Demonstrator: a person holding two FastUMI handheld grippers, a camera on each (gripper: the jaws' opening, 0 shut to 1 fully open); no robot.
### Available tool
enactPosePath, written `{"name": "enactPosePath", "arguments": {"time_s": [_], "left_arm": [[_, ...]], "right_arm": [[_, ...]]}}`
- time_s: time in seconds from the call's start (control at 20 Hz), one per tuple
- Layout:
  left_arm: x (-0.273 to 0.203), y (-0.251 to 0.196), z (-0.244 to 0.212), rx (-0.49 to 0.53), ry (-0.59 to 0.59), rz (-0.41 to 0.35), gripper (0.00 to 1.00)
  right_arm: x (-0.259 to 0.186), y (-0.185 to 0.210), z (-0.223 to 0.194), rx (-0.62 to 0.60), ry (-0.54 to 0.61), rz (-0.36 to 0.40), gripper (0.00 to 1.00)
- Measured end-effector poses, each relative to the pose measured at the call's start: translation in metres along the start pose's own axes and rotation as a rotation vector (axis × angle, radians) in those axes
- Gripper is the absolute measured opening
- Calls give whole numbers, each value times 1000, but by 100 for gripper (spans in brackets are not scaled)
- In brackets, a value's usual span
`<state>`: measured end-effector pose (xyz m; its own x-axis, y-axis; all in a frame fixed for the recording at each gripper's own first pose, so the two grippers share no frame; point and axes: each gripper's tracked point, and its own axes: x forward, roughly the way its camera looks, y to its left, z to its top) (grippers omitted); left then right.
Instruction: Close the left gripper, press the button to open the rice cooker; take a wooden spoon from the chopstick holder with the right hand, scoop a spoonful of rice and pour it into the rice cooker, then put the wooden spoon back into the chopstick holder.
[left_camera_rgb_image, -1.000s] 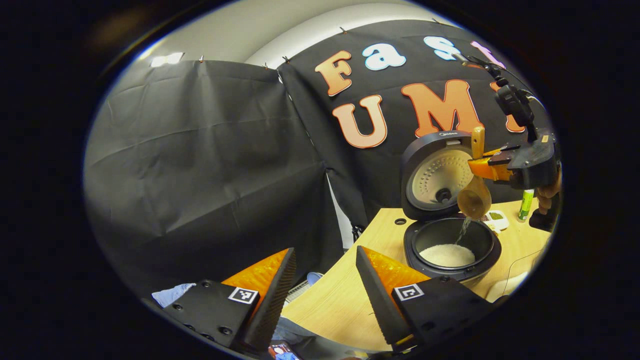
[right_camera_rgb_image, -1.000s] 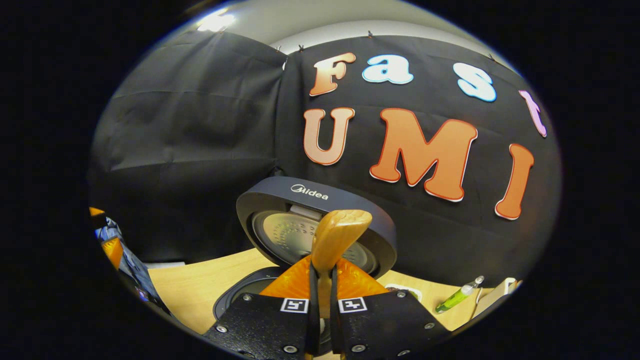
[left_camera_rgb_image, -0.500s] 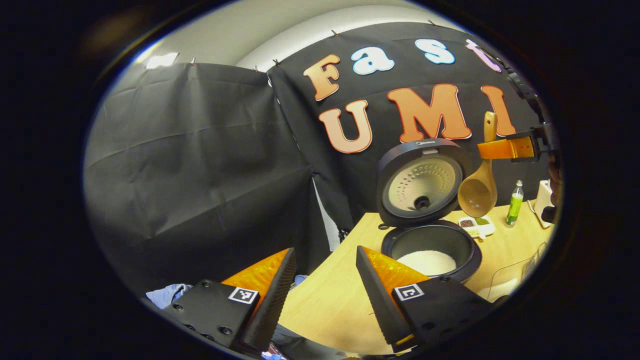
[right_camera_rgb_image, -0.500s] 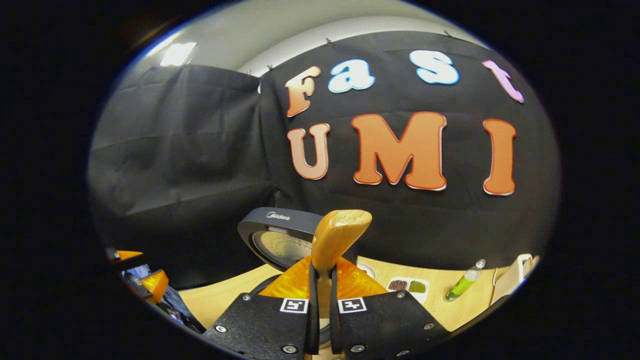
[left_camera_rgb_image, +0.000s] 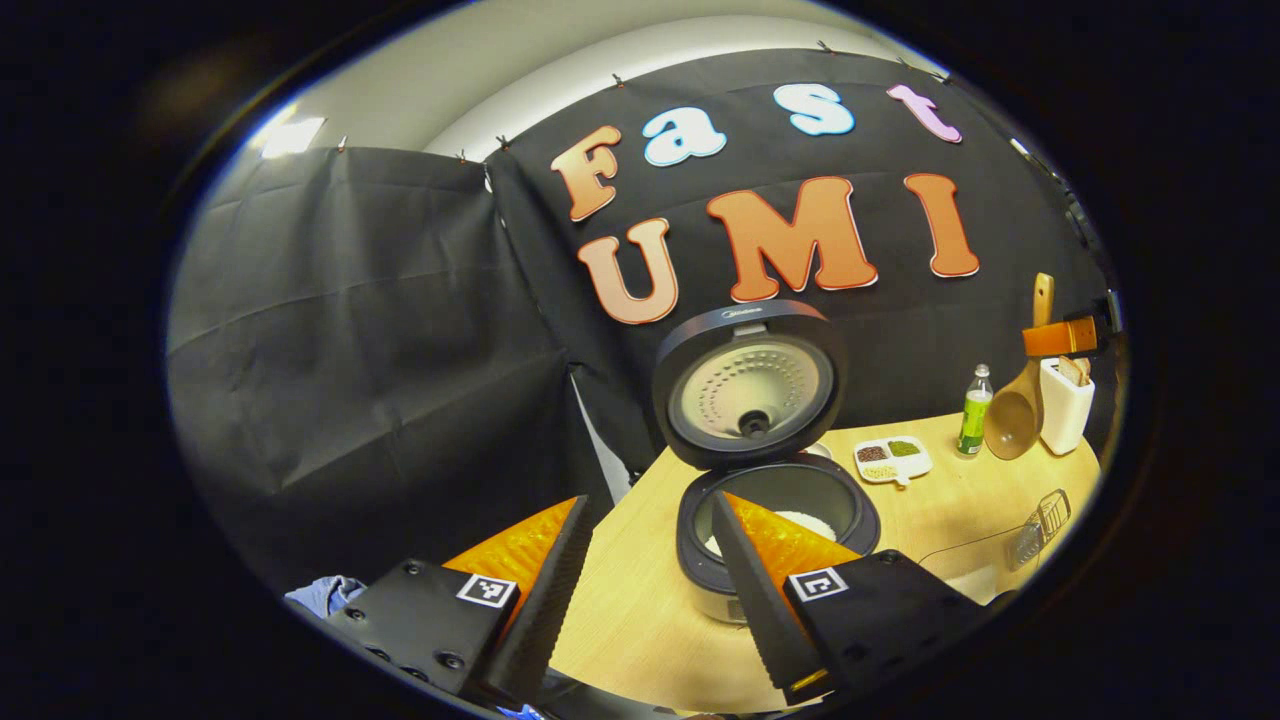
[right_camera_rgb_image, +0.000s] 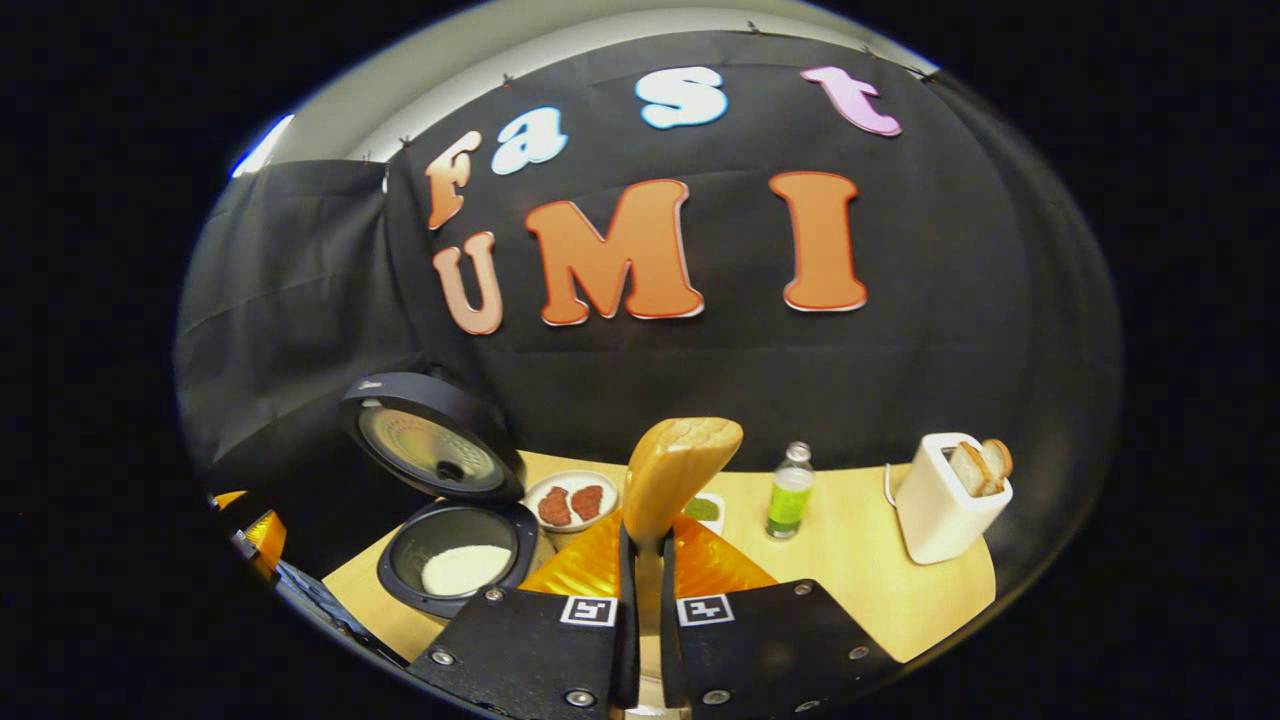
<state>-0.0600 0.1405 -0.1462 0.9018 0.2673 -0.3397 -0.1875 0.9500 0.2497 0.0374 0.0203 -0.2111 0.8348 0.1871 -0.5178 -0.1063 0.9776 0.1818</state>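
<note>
Black cloth booth, pale wooden counter (right_camera_rgb_image: 860, 580). Black round rice cooker (right_camera_rgb_image: 455, 560) open, rice inside. Right gripper (right_camera_rgb_image: 640, 600) jaws clenched on light wooden spoon (right_camera_rgb_image: 675, 470), right of cooker. Left gripper (left_camera_rgb_image: 640, 590) jaws released. Step: returning spoon; next needs chopstick holder, unlocated.

Looking like a recording booth dressed up as a kitchen corner, not a real home. Showing black cloth pinned along its top edge as walls, with pale ceiling above. Holding a light wooden table (right_camera_rgb_image: 860, 590) carrying kitchen props: an open rice cooker (right_camera_rgb_image: 455, 560) on the left, a plate of food (right_camera_rgb_image: 570, 500), a green bottle (right_camera_rgb_image: 790, 495), and a white toaster (right_camera_rgb_image: 945, 500) with bread at the far right.
</note>
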Motion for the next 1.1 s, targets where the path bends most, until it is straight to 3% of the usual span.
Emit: {"name": "enactPosePath", "arguments": {"time_s": [0.3, 0.5, 0.75, 0.8, 0.95, 1.1], "left_arm": [[-5, -51, 7, 19, 1, -91, 75], [-8, -78, 16, 14, -2, -140, 75], [-13, -84, 27, 33, -19, -145, 75], [-15, -82, 28, 35, -21, -140, 92], [-16, -75, 26, 37, -15, -120, 83], [-19, -64, 25, 40, -17, -93, 83]], "right_arm": [[-36, -99, -48, 101, 77, -183, 7], [-56, -136, -77, 149, 121, -250, 7], [-53, -134, -110, 170, 162, -246, 8], [-51, -133, -113, 169, 168, -245, 8], [-46, -124, -128, 171, 199, -240, 8], [-39, -121, -144, 177, 230, -240, 8]]}}
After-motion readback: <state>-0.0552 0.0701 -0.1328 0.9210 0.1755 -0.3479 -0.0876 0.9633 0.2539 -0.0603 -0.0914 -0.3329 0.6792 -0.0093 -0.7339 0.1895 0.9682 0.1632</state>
